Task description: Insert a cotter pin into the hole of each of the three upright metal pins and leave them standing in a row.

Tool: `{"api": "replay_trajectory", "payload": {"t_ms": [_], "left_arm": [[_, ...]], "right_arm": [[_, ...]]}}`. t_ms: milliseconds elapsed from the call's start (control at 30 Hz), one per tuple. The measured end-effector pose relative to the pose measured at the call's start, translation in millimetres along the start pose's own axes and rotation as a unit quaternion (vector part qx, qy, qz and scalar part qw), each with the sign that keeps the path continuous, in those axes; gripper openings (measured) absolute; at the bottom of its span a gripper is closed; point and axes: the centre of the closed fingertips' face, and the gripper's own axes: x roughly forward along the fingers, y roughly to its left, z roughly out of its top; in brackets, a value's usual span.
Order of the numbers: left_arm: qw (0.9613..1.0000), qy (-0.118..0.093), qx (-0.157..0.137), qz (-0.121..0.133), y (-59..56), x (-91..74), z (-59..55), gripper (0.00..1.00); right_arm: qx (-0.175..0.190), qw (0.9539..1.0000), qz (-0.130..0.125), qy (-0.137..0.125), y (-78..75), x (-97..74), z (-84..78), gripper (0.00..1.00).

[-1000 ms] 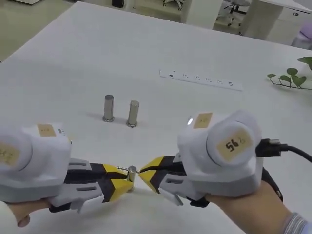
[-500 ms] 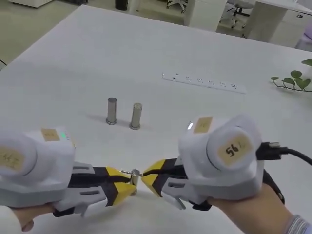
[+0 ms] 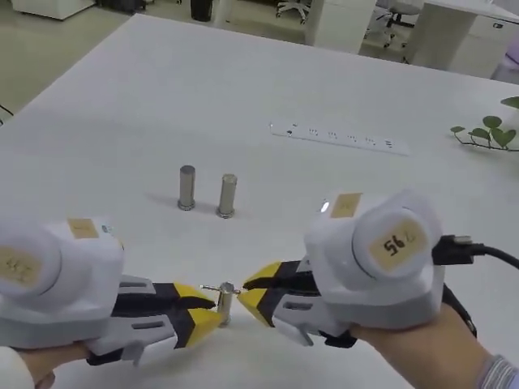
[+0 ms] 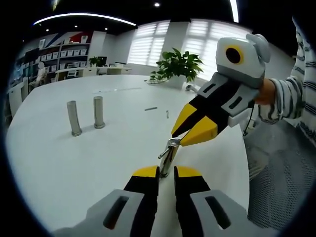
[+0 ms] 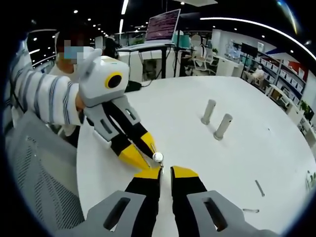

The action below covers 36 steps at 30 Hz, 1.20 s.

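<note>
A short metal pin [image 3: 225, 303] stands near the table's front edge, and my left gripper [image 3: 212, 314] is shut on its lower part. A thin cotter pin [image 3: 212, 288] runs through the hole near its top. My right gripper [image 3: 243, 291] comes in from the right, shut on the cotter pin's end. In the left gripper view the held pin [image 4: 168, 158] rises between my jaws, with the right gripper [image 4: 179, 141] at its top. Two more metal pins [image 3: 187, 187] [image 3: 227, 195] stand upright side by side farther back, apart from both grippers.
A white power strip [image 3: 336, 136] lies at the back right, near a leafy plant [image 3: 486, 134]. Two loose cotter pins [image 4: 151, 108] [image 4: 167, 114] lie on the table beyond the standing pins. A wide stretch of white table [image 3: 122, 105] spreads to the left.
The head view has shifted a little. Both grippers stay closed around the near pin and cotter pin, with hardly any movement. The two far pins have not moved.
</note>
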Motion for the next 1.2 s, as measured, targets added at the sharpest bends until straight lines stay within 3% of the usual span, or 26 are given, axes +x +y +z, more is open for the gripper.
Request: {"api": "replay_trajectory", "payload": {"t_ms": [267, 467, 600, 700, 800, 900, 1200], "left_arm": [[0.9999, 0.008, -0.002, 0.009, 6.1, -13.7, -2.6, 0.15], [0.9995, 0.026, 0.006, 0.015, 14.1, -26.6, -6.0, 0.19], [0.9994, 0.023, 0.006, 0.024, 22.0, -32.6, -1.7, 0.2], [0.9993, 0.02, 0.004, 0.031, 28.2, -36.0, 2.4, 0.21], [0.9993, 0.02, 0.005, 0.032, 32.2, -38.4, 5.9, 0.23], [0.9992, 0.021, 0.009, 0.034, 36.6, -40.0, 9.8, 0.25], [0.999, 0.022, 0.017, 0.034, 42.8, -39.4, 17.3, 0.27]], "right_arm": [[0.004, 1.0, -0.004, -0.004, -0.3, -9.8, -4.4, 0.11], [0.03, 0.9992, 0.005, -0.025, 1.8, -21.8, -10.0, 0.16], [0.046, 0.998, -0.002, -0.044, 0.4, -31.1, -16.5, 0.17], [0.085, 0.9931, -0.005, -0.081, -1.4, -38.5, -14.4, 0.2], [0.065, 0.9912, -0.012, -0.115, -4.1, -50.8, -9.1, 0.21], [0.061, 0.9892, -0.016, -0.132, -3.7, -61.2, -6.5, 0.25], [0.079, 0.9862, -0.022, -0.144, -3.9, -76.9, -13.2, 0.44]]}}
